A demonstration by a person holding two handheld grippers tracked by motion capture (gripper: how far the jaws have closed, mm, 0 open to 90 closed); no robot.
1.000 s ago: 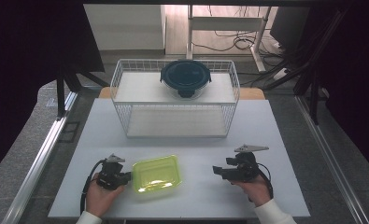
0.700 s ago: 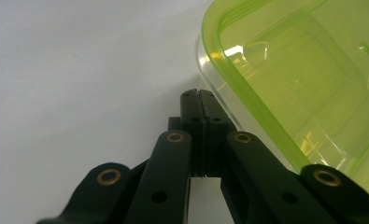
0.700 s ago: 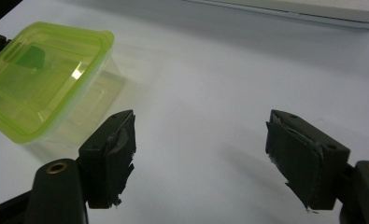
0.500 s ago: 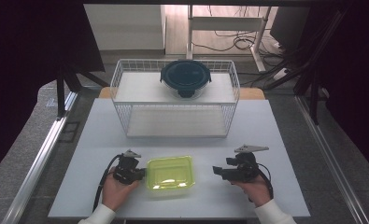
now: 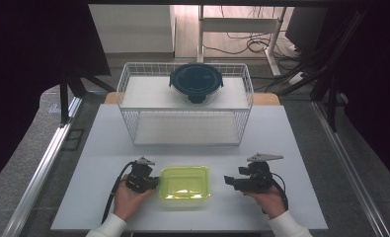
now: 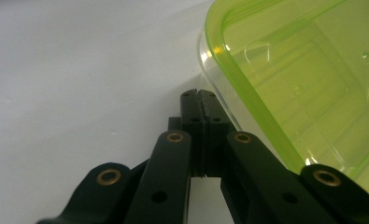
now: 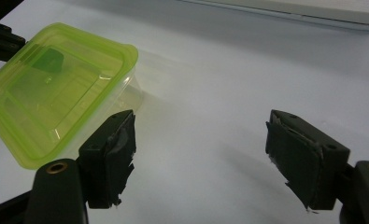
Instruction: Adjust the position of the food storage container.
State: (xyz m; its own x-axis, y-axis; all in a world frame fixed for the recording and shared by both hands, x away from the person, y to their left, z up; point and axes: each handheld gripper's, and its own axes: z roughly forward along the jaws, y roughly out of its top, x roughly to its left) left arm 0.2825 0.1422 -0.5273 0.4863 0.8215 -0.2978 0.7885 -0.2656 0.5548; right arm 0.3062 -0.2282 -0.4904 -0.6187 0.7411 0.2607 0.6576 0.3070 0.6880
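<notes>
Slid right along the desk's [image 5: 108, 148] front edge since a second ago: green box [image 5: 184, 182] and the left gripper [image 5: 153, 183] nudging it. Right gripper [image 5: 229, 179] parked, same spot. Left fingers [image 6: 198, 100] clenched tight on nothing, tips pushed against the box's rim near a corner. Right fingers [image 7: 111, 149] spread wide, released, just beside the box but not touching. Looks like early days: box shoved toward the middle, not lifted, nowhere near the wire basket [image 5: 242, 123] at the back edge. Box see-through plastic, lime lid, rounded corners, glossy. Round dark-lidded tub [image 5: 196, 81] up on the basket's shelf. Desk matte white.
</notes>
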